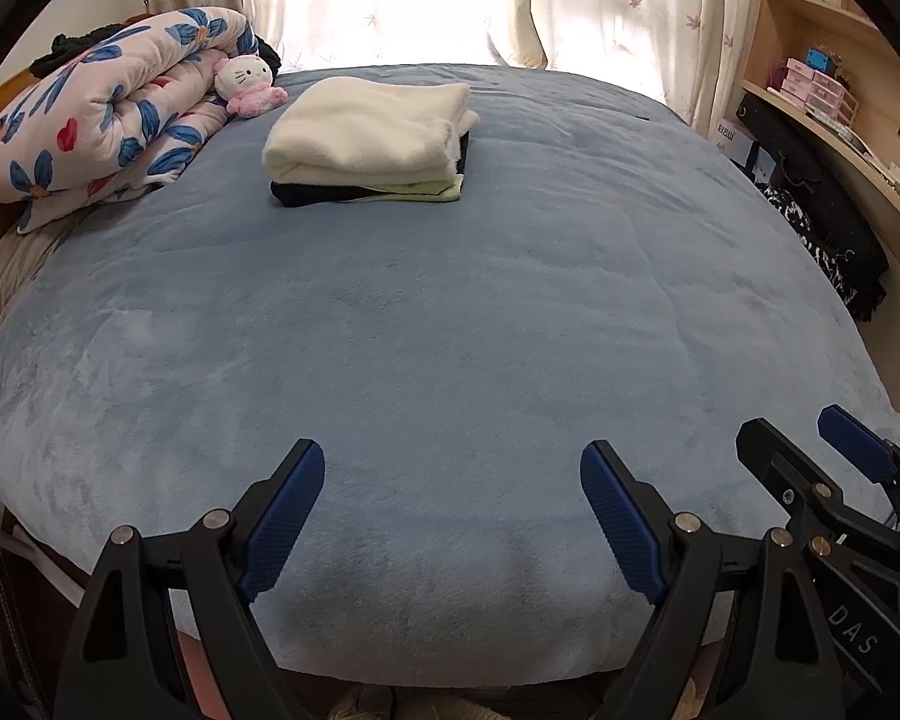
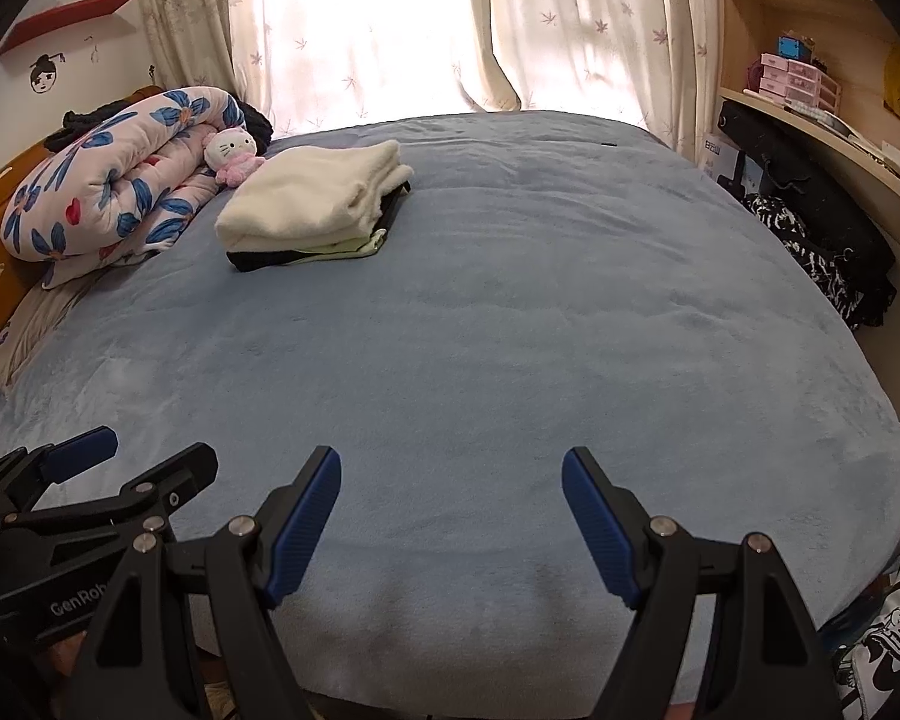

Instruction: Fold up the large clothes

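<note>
Folded pile done, both grippers empty

The stack of clothes [image 1: 369, 141] sits far across the bed [image 1: 450, 330], ahead-left of the left gripper [image 1: 453, 516], which seems nearer; right gripper [image 2: 450, 525] alongside. Both jaws spread, holding nothing.

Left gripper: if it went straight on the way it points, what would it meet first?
Probably the blue plush bedspread; the open left gripper aims low across it. The folded cream fleece stack lies farther left, though depth is unclear.

The left gripper [image 1: 452, 483] hovers level with its jaws spread wide, gripping nothing; the right gripper [image 2: 450, 489] sits just beside it, likewise spread and unladen.
</note>
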The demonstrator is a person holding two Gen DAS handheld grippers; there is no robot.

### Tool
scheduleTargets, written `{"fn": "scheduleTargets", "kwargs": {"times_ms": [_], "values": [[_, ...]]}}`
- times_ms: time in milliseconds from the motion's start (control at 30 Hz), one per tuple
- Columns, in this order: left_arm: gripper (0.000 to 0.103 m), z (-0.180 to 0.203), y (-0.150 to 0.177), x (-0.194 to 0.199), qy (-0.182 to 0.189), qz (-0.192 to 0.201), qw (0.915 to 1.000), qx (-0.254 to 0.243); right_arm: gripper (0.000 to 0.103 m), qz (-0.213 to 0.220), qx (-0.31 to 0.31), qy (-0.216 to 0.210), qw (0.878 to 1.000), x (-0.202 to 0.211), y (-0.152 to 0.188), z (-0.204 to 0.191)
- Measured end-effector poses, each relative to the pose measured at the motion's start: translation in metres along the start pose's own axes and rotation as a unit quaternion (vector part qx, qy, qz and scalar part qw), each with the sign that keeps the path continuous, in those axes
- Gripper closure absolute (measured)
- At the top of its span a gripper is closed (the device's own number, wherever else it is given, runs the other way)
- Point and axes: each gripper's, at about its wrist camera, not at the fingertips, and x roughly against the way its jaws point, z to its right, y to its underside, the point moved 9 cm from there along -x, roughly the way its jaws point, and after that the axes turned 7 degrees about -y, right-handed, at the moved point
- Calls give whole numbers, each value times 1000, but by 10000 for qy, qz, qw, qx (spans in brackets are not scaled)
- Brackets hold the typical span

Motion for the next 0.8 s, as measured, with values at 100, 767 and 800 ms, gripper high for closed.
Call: {"fn": "scheduleTargets", "kwargs": {"times_ms": [100,767,800], "values": [[17,1,0,0,11,-5,10000,-11,26,-4,-5,33,10000,-1,0,2],[17,7,-2,-1,-8,-18,10000,-74,26,7,-7,88,10000,-4,-2,8],[17,7,-2,-1,-6,-15,10000,-76,26,11,-11,88,10000,-4,-2,8]]}}
